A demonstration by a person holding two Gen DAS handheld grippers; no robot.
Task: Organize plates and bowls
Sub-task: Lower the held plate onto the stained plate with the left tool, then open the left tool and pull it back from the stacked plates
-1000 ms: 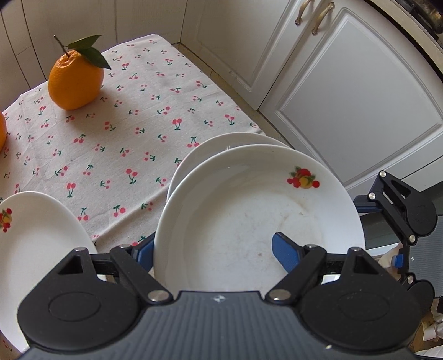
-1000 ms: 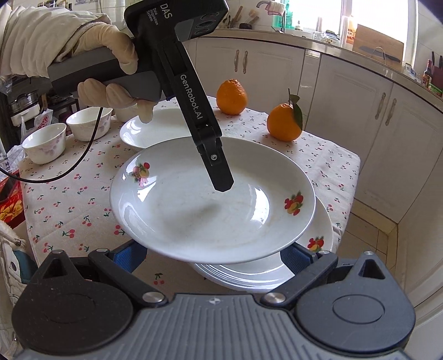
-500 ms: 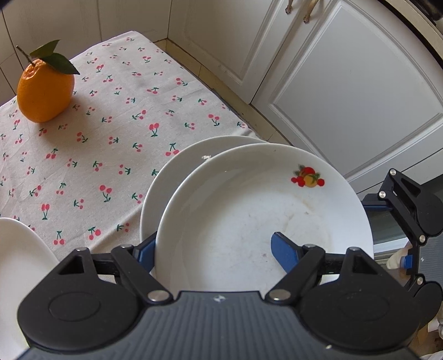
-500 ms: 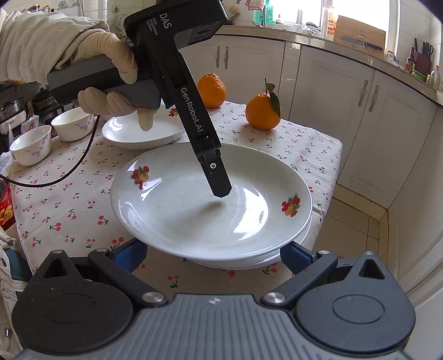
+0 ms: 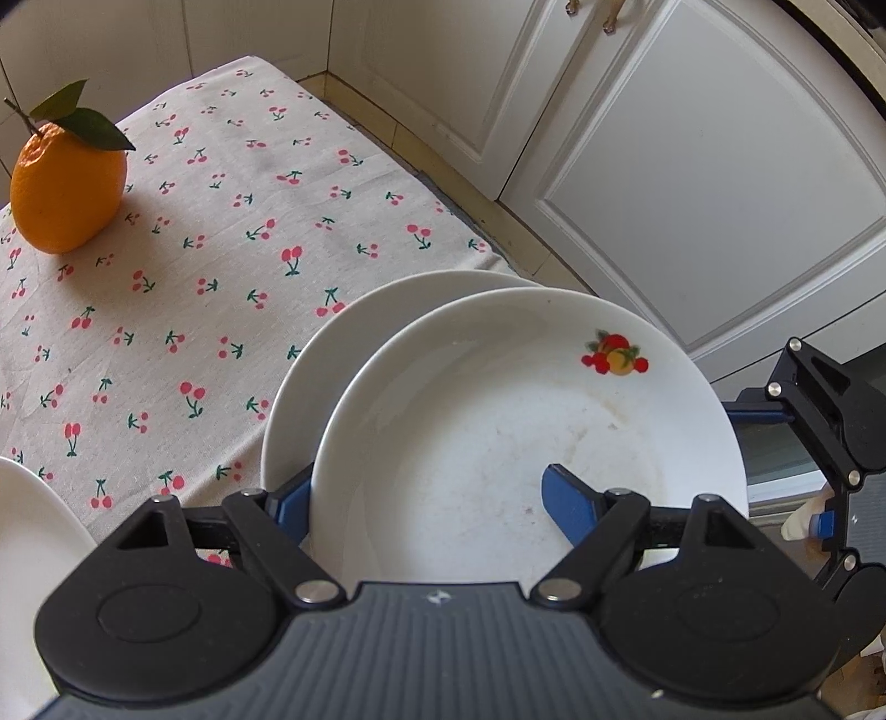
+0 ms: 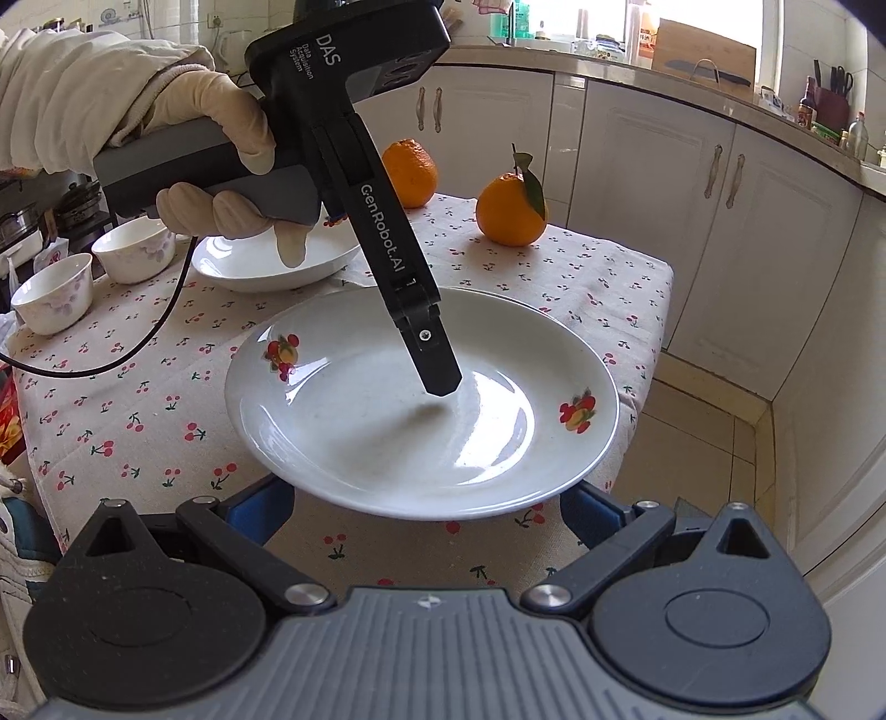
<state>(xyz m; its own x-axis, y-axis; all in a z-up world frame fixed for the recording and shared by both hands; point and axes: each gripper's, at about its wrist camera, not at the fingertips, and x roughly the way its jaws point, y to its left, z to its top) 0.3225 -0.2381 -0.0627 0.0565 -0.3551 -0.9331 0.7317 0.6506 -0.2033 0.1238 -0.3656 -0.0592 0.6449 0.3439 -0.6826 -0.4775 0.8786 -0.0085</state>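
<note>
Left gripper (image 5: 426,498) fingers straddle rim of fruit-print plate (image 5: 526,421), frame centre; second plate (image 5: 310,382) beneath; orange (image 5: 66,188) upper left.

Both views are brightly lit by daylight from a blown-out window (image 6: 609,22) at the far wall. Glare is seen on the glossy white fruit-printed plate (image 6: 487,437). Straight lines are bowed by fisheye distortion; corners are vignetted.

Black gripper (image 6: 440,382) marked "GenRobot.AI" and "DAS", grey handle, silver screws, blue pads (image 5: 570,507); cream glove (image 6: 221,166), pale quilted sleeve (image 6: 72,105), black cable (image 6: 138,343).
</note>
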